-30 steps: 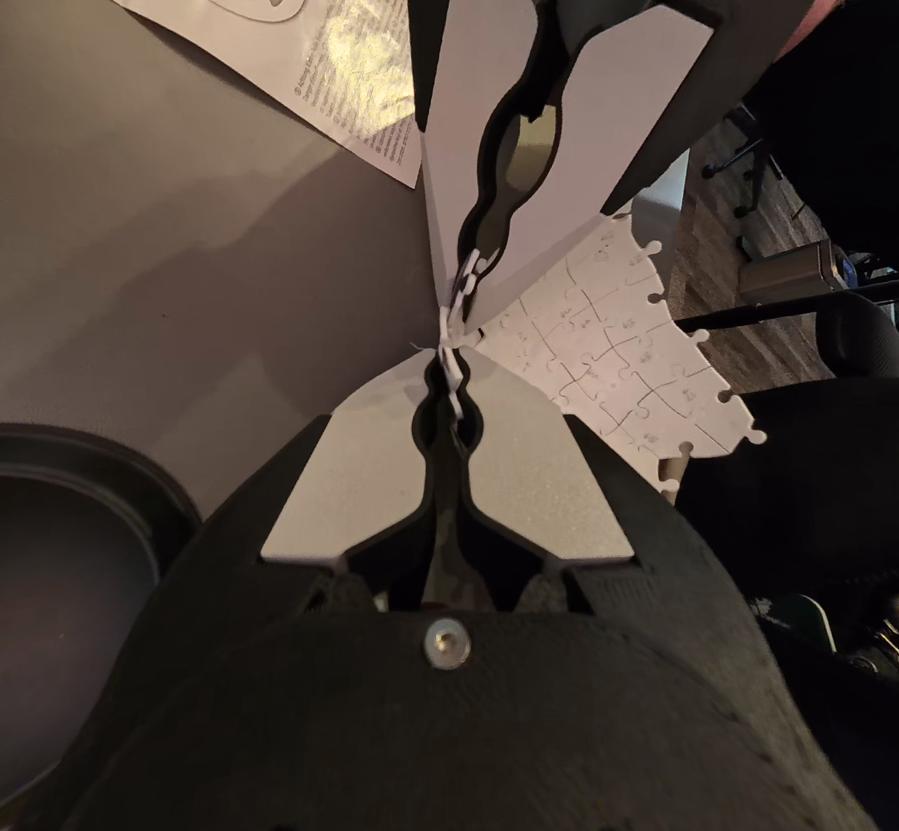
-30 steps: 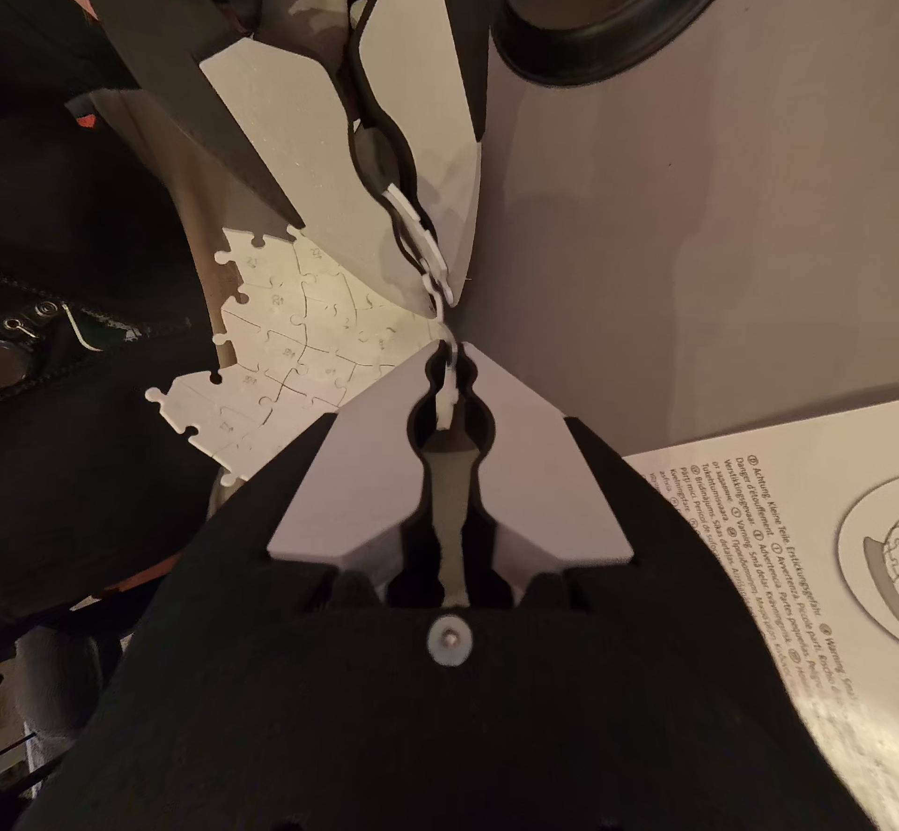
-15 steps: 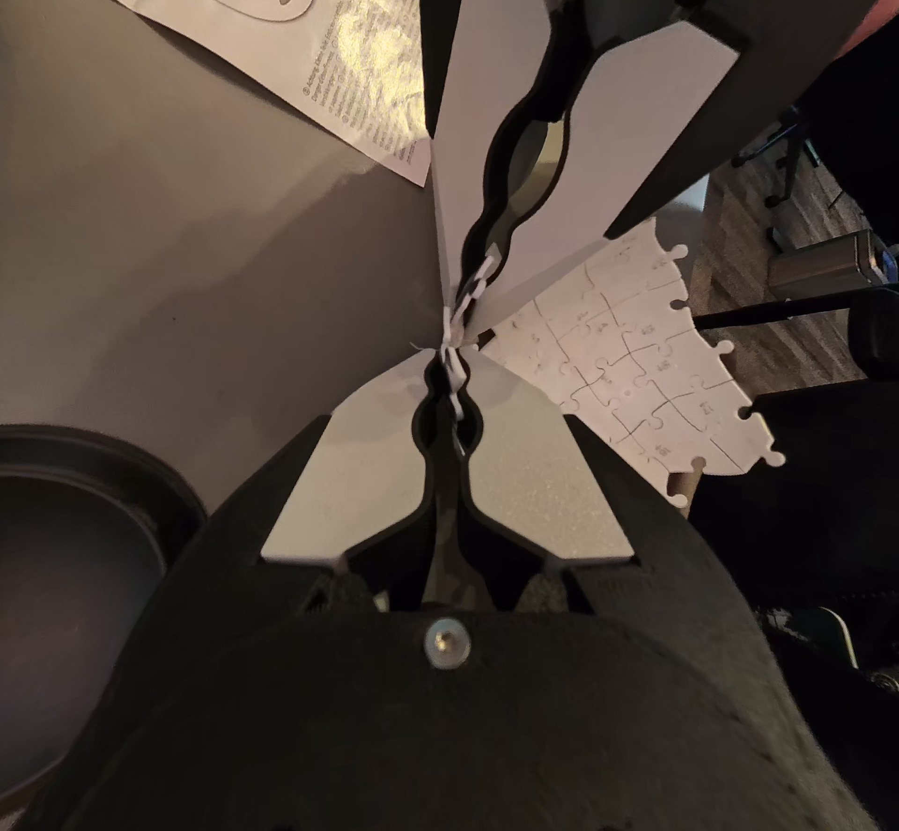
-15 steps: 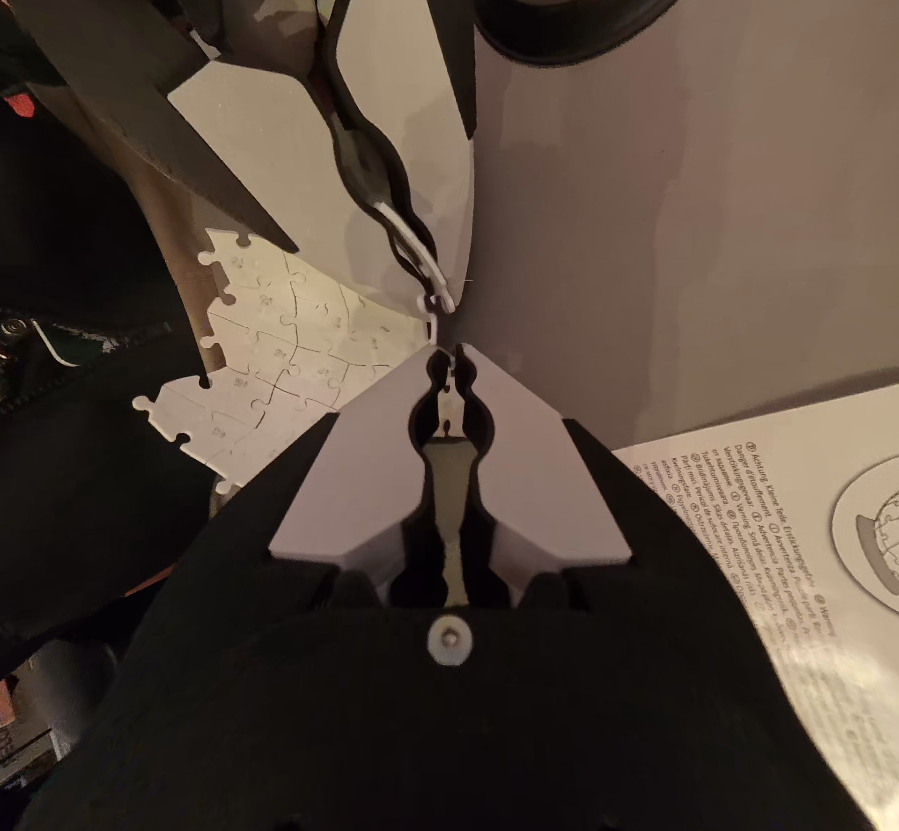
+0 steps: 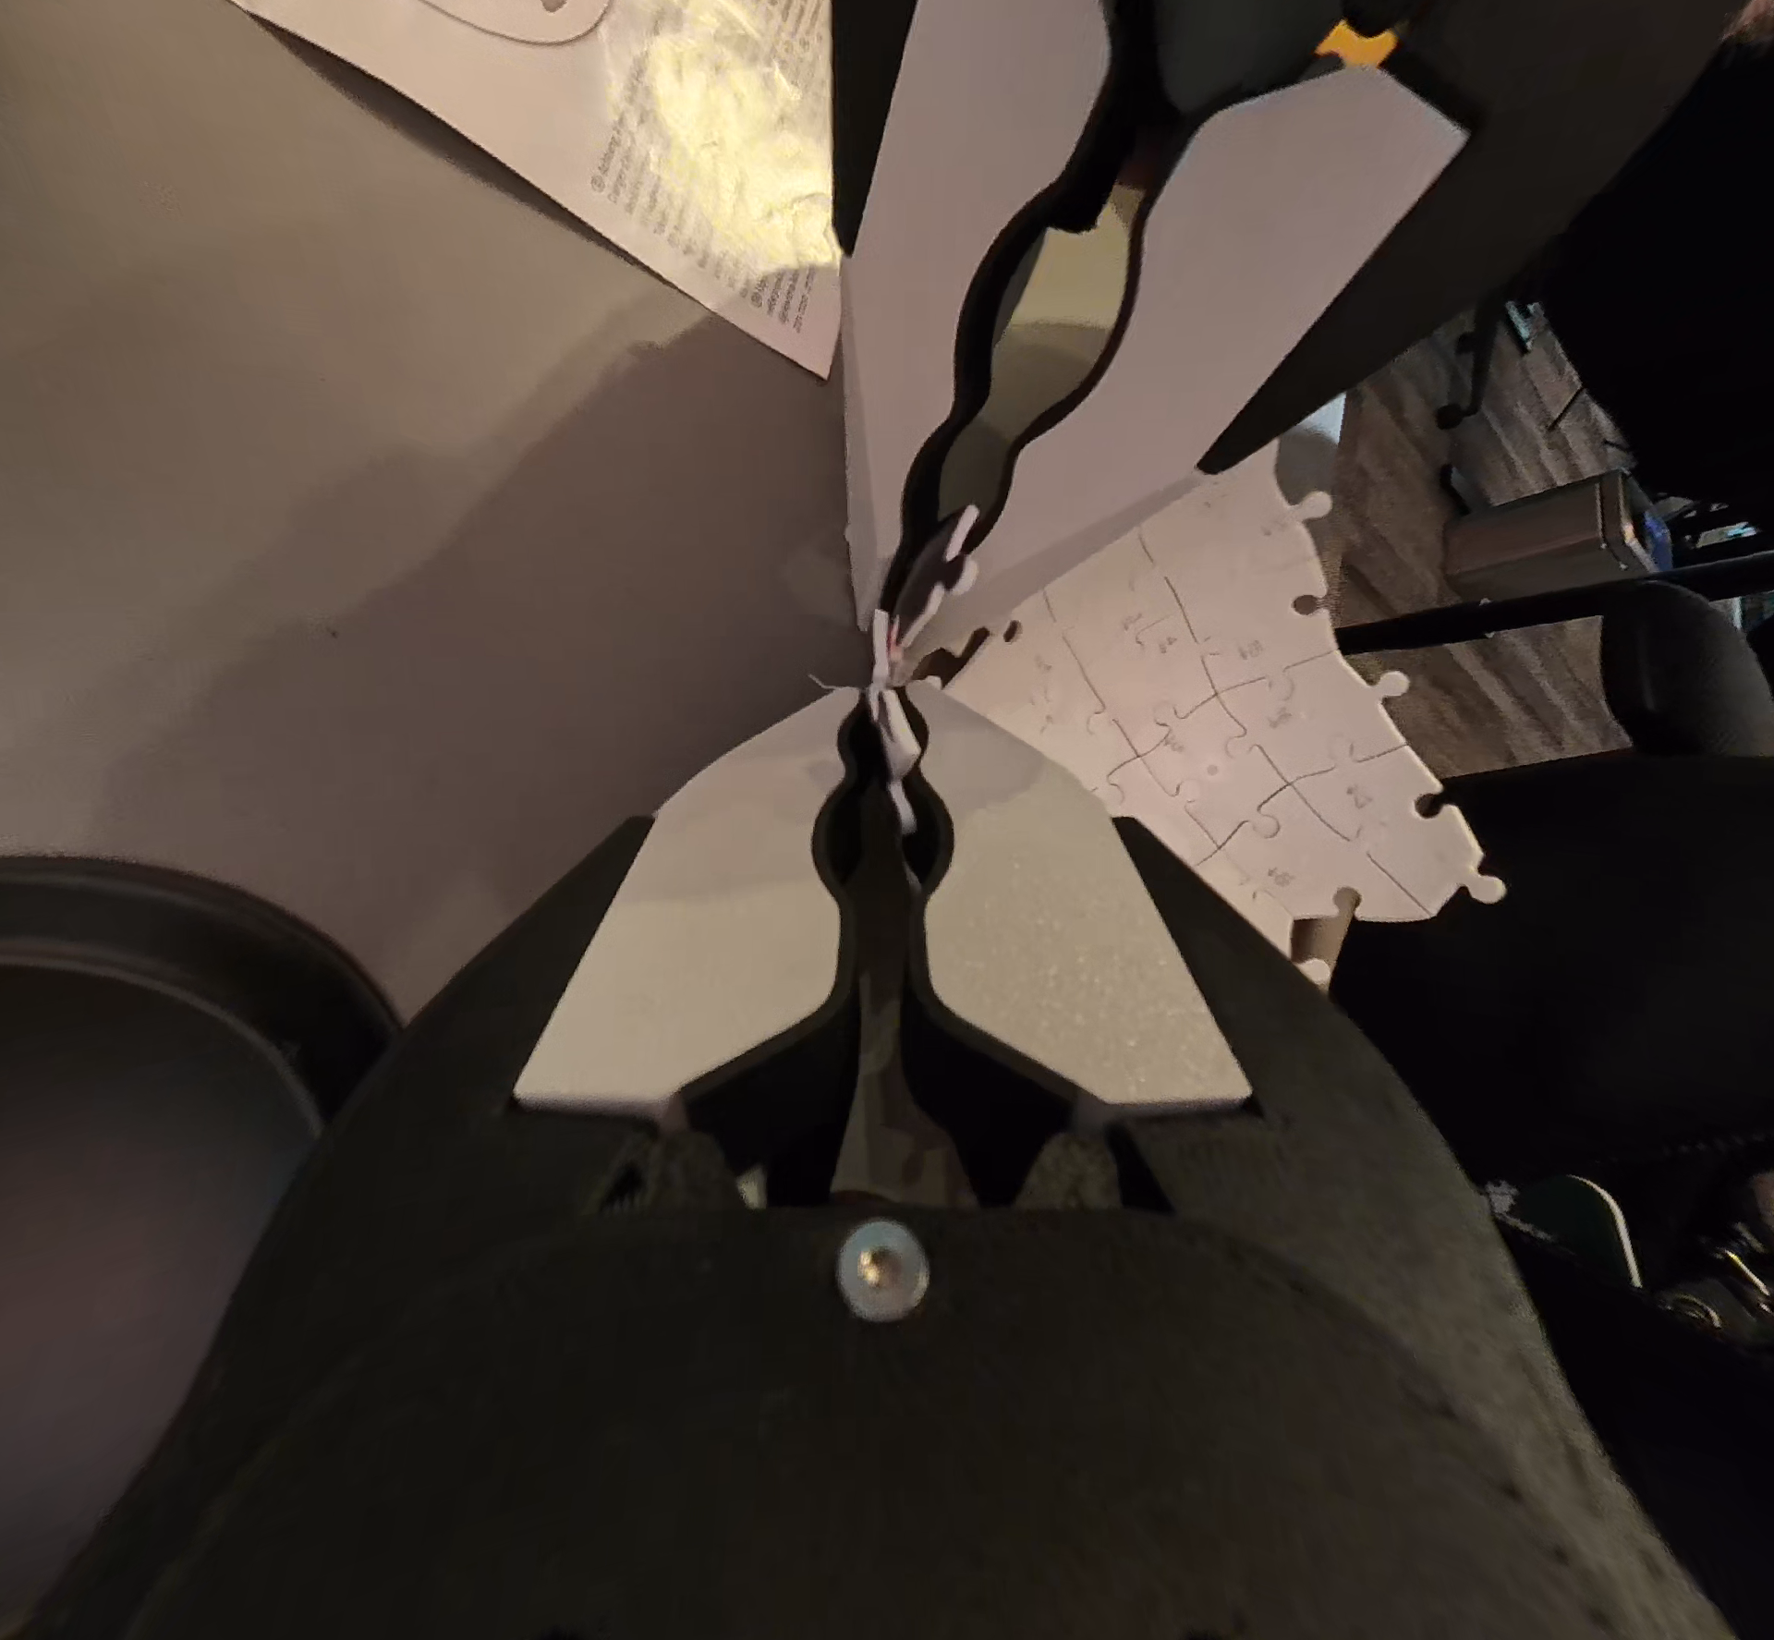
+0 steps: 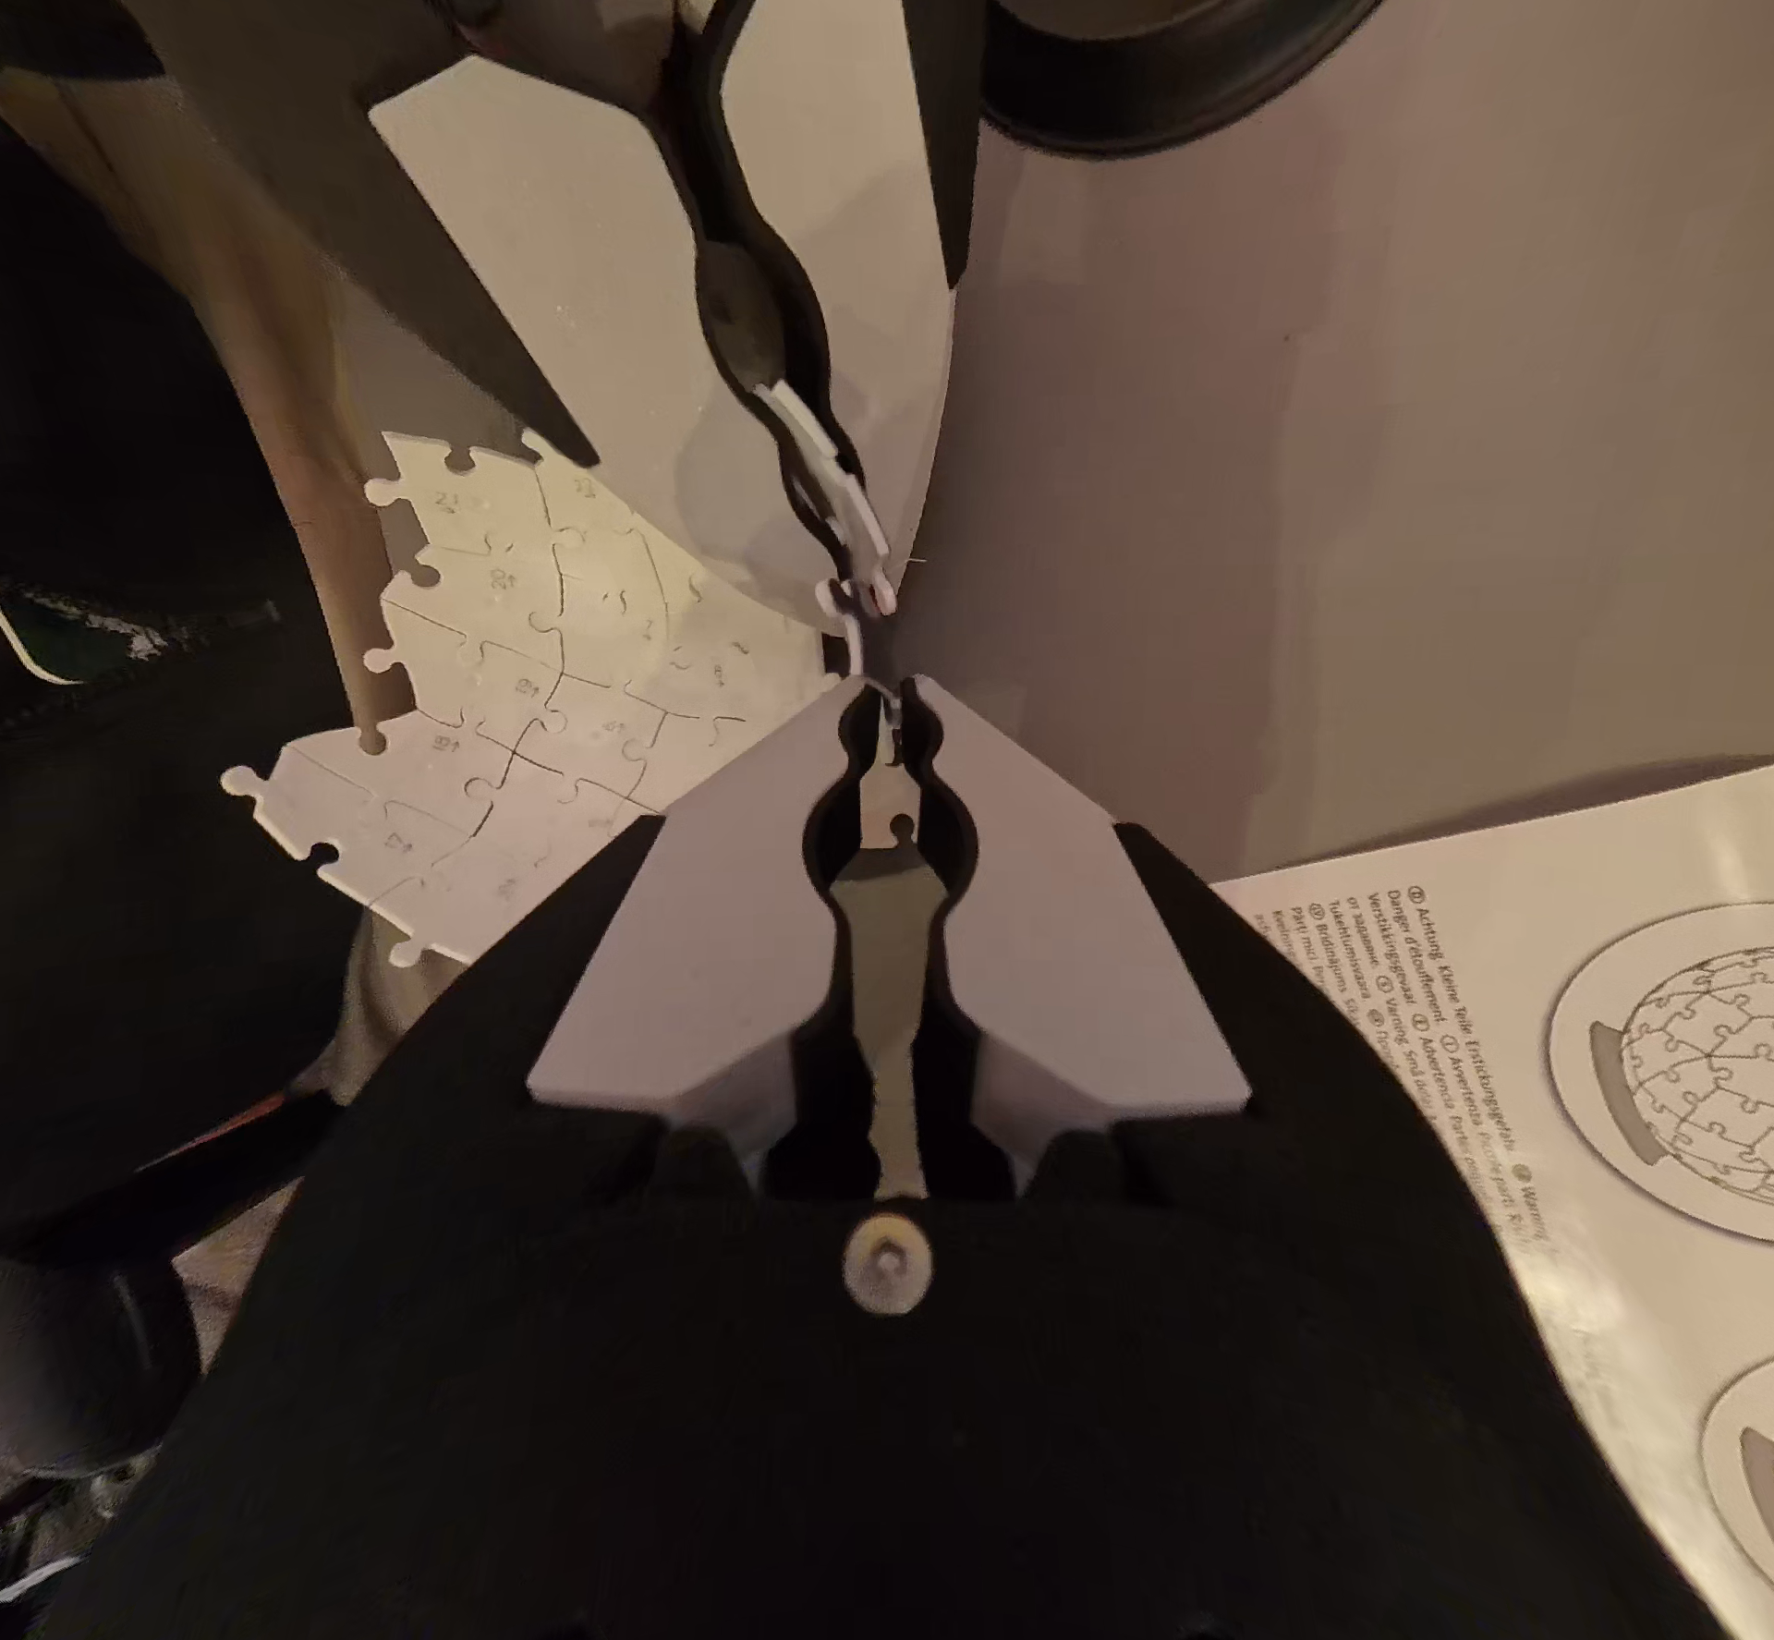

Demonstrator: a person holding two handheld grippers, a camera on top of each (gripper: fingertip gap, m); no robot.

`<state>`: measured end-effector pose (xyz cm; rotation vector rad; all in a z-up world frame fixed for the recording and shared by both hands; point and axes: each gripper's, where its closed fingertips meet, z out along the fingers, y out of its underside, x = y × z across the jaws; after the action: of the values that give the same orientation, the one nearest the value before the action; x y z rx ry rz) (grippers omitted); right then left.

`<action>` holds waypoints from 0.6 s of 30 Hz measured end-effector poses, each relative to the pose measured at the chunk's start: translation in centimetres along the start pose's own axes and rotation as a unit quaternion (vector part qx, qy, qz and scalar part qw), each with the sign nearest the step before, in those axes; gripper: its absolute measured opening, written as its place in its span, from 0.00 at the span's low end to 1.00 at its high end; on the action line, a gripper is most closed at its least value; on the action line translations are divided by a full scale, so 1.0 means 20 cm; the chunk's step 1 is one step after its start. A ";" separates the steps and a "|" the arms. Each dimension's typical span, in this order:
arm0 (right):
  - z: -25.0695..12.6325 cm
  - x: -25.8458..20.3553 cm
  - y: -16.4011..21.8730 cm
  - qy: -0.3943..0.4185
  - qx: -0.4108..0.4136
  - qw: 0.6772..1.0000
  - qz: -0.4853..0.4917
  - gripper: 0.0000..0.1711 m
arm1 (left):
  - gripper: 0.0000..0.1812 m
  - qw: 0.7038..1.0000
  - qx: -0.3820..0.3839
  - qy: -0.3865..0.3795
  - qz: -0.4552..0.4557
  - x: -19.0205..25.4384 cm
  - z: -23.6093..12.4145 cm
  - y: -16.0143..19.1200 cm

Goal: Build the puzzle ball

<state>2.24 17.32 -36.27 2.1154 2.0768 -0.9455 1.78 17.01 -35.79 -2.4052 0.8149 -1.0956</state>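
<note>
A curved white section of joined puzzle pieces (image 5: 1238,730) hangs off the table edge; it also shows in the right wrist view (image 6: 528,682). My left gripper (image 5: 888,711) is shut on a white puzzle piece (image 5: 898,754) seen edge-on. My right gripper (image 6: 888,692) is shut on a white puzzle piece (image 6: 893,816) with a knob. The two grippers meet tip to tip, right gripper (image 5: 902,624) above in the left view, left gripper (image 6: 874,581) above in the right view. The section starts at that meeting point. I cannot tell which held piece belongs to it.
A printed instruction sheet (image 5: 576,58) lies on the grey table (image 5: 336,490), also in the right wrist view (image 6: 1536,1018). A black round bowl (image 5: 144,1066) sits near the left gripper, also seen in the right view (image 6: 1200,29). Chairs and wooden floor lie beyond the table edge. Both grippers' tips are close together, under 4 cm apart.
Both grippers stay shut and tip to tip. The pair and the puzzle section have shifted and tilted slightly; the pieces at the tips look pressed closer together.
</note>
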 end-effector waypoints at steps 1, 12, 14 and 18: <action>0.00 0.00 0.00 0.003 0.002 1.000 -0.008 0.01 | 0.02 1.000 0.000 0.004 -0.002 0.00 0.00 0.00; -0.01 0.01 0.00 0.032 -0.027 0.999 -0.022 0.01 | 0.01 1.000 -0.012 0.014 -0.009 -0.01 0.00 -0.01; -0.01 0.02 0.00 0.039 -0.036 0.999 -0.012 0.01 | 0.01 1.000 -0.013 0.011 -0.009 -0.01 0.00 -0.01; -0.01 0.02 0.00 0.026 -0.029 0.999 0.009 0.01 | 0.01 1.000 -0.017 0.003 0.003 -0.02 0.00 -0.01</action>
<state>2.27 17.65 -36.29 2.1503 2.0772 -0.8272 1.68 17.45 -35.83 -2.4279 0.8487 -1.0947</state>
